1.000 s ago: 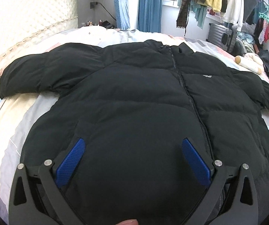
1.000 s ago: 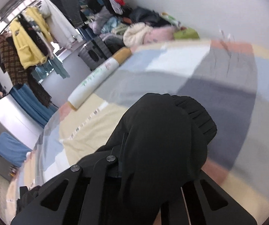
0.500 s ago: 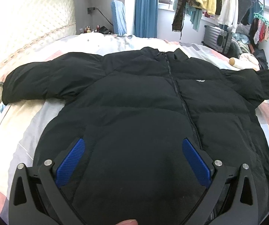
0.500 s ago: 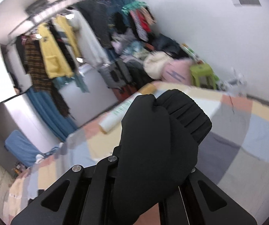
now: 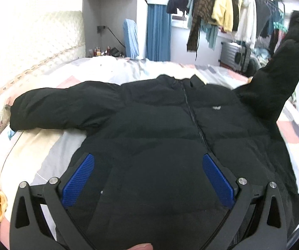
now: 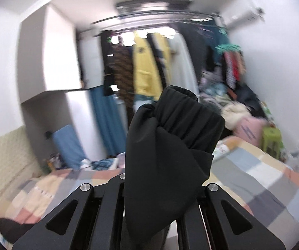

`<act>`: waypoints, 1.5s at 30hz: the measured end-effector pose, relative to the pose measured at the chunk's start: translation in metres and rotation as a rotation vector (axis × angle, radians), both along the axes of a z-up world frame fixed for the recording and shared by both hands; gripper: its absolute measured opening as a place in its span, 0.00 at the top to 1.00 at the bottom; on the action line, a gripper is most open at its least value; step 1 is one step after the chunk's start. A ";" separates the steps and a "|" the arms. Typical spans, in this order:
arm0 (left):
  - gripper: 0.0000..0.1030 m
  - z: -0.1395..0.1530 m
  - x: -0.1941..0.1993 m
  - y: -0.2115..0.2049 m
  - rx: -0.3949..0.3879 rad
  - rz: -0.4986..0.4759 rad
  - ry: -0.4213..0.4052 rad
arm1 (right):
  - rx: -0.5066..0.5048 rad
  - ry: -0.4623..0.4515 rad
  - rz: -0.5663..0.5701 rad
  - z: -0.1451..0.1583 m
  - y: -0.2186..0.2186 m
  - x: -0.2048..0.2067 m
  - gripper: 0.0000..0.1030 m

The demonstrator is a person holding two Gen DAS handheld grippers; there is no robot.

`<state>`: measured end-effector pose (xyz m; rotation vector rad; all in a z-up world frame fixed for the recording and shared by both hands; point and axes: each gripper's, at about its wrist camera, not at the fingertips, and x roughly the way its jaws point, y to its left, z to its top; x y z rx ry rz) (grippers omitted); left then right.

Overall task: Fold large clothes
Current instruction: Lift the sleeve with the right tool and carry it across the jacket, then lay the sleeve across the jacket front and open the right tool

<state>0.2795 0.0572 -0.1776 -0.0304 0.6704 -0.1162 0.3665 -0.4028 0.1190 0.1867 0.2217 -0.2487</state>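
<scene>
Jacket (image 5: 159, 137) is the job here, a big black puffer lying front-up on the bed (image 5: 51, 145), zipper closed, collar toward the headboard side. From where I'm driving, my right gripper (image 6: 164, 189) is clenched on the sleeve cuff (image 6: 182, 120), the ribbed end bunched up and poking out past the jaws. In the left wrist view you can see that sleeve (image 5: 274, 83) lifted clear of the bed, standing up at the right edge of frame while the other sleeve (image 5: 66, 108) lies flat, stretched out to the side.

Left gripper (image 5: 147, 179) is released, blue pads spread wide, hanging above the lower front of the jacket and not pinching anything. My read: it's parked there so it can pin the body down if the whole thing starts sliding.

Grabbing by the cuff makes sense to me, since puffy fabric is slippery and the elastic gives a firm bite. I'd guess the sleeve gets laid across the chest. Main risk is the stuffing springing it back open.
</scene>
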 end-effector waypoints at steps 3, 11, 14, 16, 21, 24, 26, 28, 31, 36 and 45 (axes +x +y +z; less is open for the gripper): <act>0.00 -0.001 0.000 0.012 -0.016 -0.008 0.002 | -0.050 0.013 0.055 0.004 0.048 0.011 0.96; 0.00 0.008 -0.011 0.038 -0.050 0.030 -0.037 | -0.166 0.094 0.245 -0.039 0.201 0.046 0.93; 0.00 0.007 -0.007 0.049 -0.076 0.034 -0.032 | -0.178 0.130 0.336 -0.071 0.248 0.056 0.93; 0.00 0.004 -0.002 0.061 -0.073 0.041 -0.027 | -0.192 0.156 0.389 -0.093 0.277 0.062 0.90; 0.00 -0.011 0.013 0.093 -0.095 0.106 -0.002 | -0.194 0.233 0.518 -0.155 0.345 0.084 0.90; 0.00 -0.023 0.025 0.108 -0.108 0.145 0.026 | -0.185 0.310 0.575 -0.202 0.377 0.100 0.89; 0.00 -0.027 0.028 0.118 -0.130 0.171 0.024 | -0.185 0.358 0.607 -0.229 0.393 0.108 0.89; 0.00 -0.031 0.033 0.124 -0.133 0.184 0.031 | -0.194 0.418 0.627 -0.259 0.405 0.119 0.88; 0.00 -0.038 0.038 0.132 -0.149 0.189 0.048 | -0.194 0.481 0.640 -0.295 0.414 0.129 0.88; 0.00 -0.046 0.044 0.136 -0.165 0.178 0.068 | -0.224 0.557 0.647 -0.343 0.426 0.130 0.87; 0.00 -0.050 0.048 0.133 -0.181 0.188 0.056 | -0.200 0.548 0.705 -0.334 0.419 0.127 0.54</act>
